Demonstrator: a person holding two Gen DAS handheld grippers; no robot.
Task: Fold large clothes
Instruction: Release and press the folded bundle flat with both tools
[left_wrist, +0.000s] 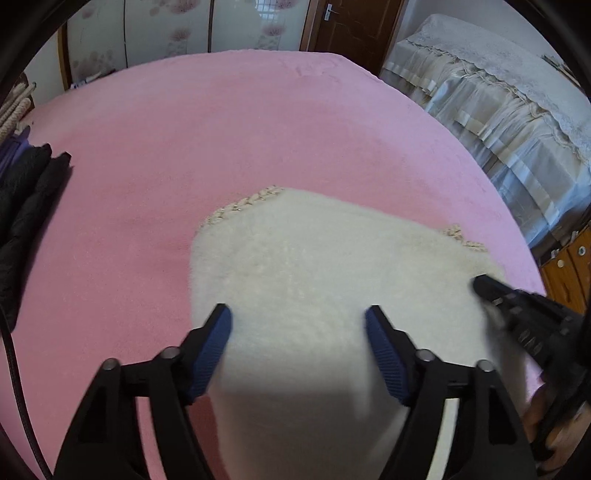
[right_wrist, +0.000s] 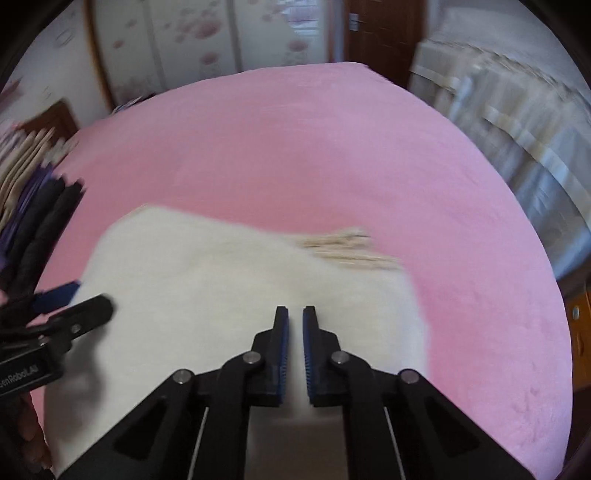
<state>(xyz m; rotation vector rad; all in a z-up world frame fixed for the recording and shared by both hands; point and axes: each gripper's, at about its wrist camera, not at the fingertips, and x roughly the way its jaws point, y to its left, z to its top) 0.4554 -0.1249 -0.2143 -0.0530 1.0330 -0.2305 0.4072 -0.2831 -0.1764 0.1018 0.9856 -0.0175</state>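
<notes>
Over white garment: left claw apart; right claw together, empty, per rt view.

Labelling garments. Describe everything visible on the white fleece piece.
The fleece is cream-white and fluffy, lying folded on the pink bed cover, with a braided beige trim along its far edges. Its near part runs out of view beneath the cameras. The left gripper hangs open above it; the right gripper is shut, with no cloth visibly pinched. Contact can't be confirmed.
</notes>
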